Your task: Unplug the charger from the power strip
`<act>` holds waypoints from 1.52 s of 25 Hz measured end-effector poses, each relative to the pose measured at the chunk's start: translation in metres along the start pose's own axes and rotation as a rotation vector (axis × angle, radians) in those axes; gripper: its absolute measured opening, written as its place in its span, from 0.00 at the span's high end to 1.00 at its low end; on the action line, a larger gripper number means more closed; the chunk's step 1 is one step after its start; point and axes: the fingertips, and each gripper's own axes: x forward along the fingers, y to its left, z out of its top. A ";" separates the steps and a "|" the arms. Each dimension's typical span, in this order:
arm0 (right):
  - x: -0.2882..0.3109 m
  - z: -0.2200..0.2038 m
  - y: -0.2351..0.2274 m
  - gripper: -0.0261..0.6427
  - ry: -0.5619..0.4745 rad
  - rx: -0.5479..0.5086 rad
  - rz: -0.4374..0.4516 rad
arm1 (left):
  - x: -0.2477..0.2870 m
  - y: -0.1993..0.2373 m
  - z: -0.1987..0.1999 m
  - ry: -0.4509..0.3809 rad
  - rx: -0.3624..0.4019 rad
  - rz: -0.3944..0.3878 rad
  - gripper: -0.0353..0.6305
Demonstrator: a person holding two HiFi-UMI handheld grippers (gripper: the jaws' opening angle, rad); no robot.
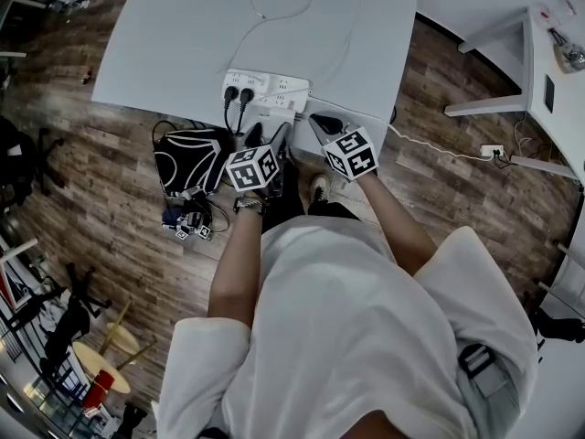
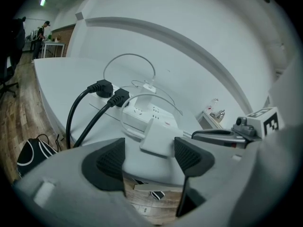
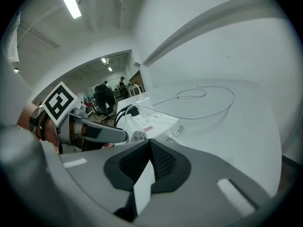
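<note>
Fingers [image 2: 106, 162] of the left gripper [image 2: 150, 148] are standing spread wide, pinching nothing. The flat white square charger [image 2: 158, 136] is sitting between their tips with neither pad pressing on it. It is resting near the front edge of the white counter [image 2: 57, 79], against the near end of the white rectangular power strip [image 2: 142, 111]; whether its prongs are sitting in a socket I cannot tell. Two black plugs [image 2: 119, 97] with thick cords are occupying the strip's other end. A thin white cable [image 2: 129, 56] is looping across the counter behind. The right gripper [image 3: 149, 144] is hovering just beside the left, its fingers [image 3: 165, 162] pressed together, holding nothing.
</note>
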 end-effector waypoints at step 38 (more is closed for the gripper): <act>-0.096 0.170 -0.001 0.96 -0.292 -0.124 -0.110 | -0.126 -0.058 0.175 -0.446 0.434 0.165 0.94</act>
